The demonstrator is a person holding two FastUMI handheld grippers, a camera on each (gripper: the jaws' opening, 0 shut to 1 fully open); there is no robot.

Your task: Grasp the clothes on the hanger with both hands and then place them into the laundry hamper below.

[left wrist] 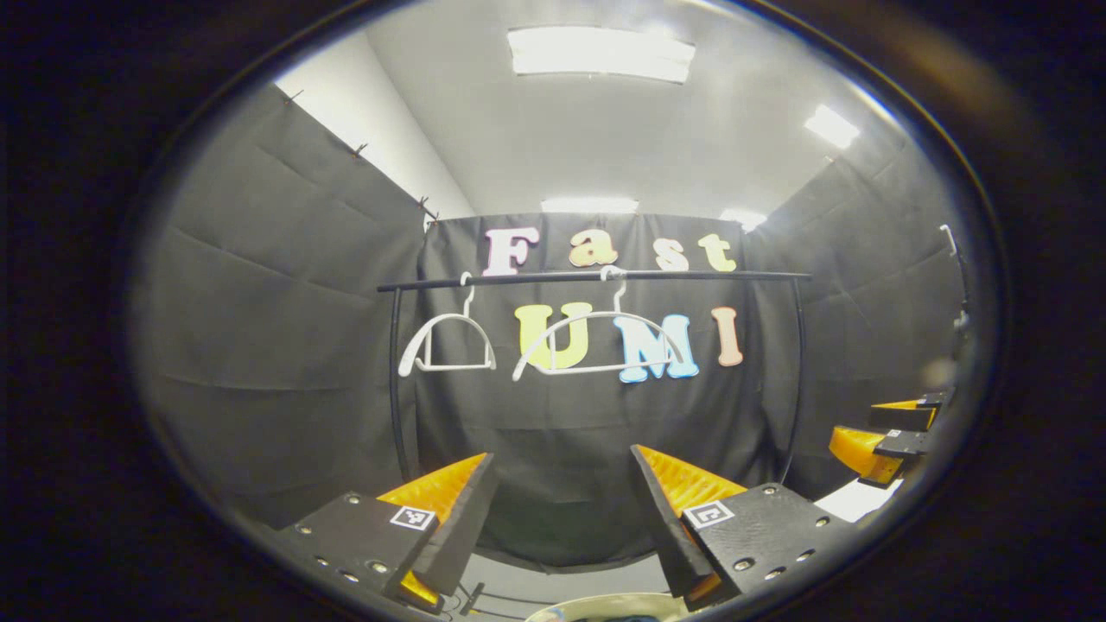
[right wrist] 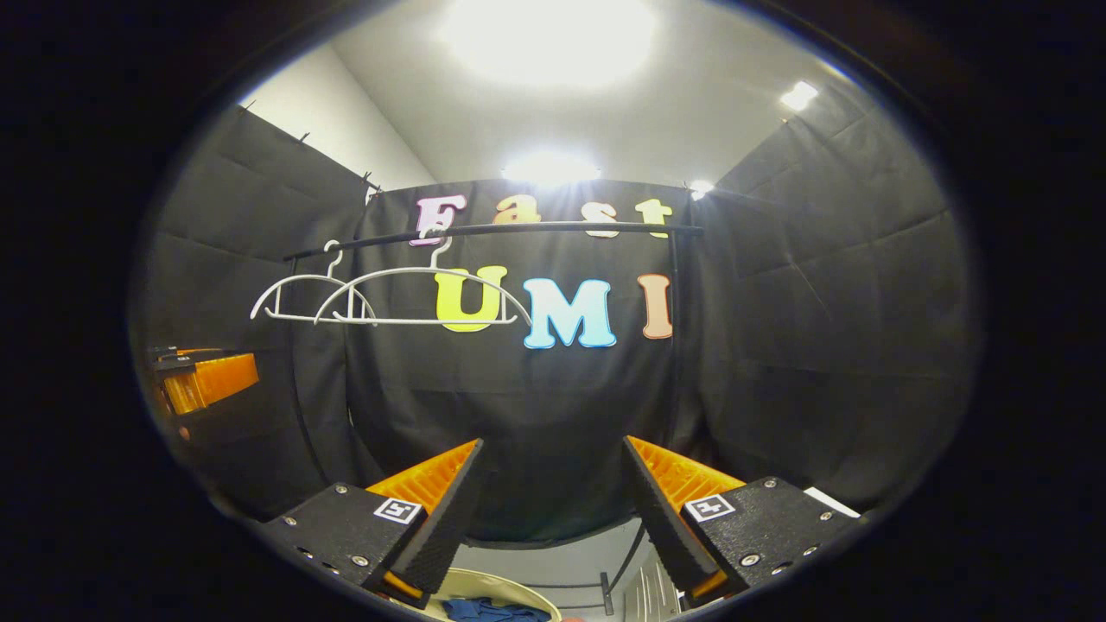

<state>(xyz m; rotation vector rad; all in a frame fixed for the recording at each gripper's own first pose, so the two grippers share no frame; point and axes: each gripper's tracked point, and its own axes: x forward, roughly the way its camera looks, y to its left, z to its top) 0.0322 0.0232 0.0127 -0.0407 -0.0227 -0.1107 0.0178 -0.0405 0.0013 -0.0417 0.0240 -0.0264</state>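
Two bare white hangers [left wrist: 447,345] [left wrist: 596,350] hang on a black rail [left wrist: 596,277]; they also hang from the rail [right wrist: 492,230] in the right gripper view, as hangers [right wrist: 302,298] [right wrist: 423,298]. My left gripper [left wrist: 563,462] is open, nothing between its orange fingers. My right gripper [right wrist: 553,453] is open too and holds nothing. Below the fingers, a pale hamper rim [right wrist: 497,589] shows with blue cloth [right wrist: 488,610] inside; the rim [left wrist: 605,605] is also at the bottom of the left gripper view. The right gripper [left wrist: 886,436] appears at far right, the left gripper [right wrist: 203,380] at far left.
The rail stands on thin black uprights [left wrist: 396,380] [right wrist: 676,320] in front of the black cloth wall. A pale floor strip [right wrist: 553,553] lies beneath the cloth. Ceiling lights [left wrist: 600,53] shine overhead.
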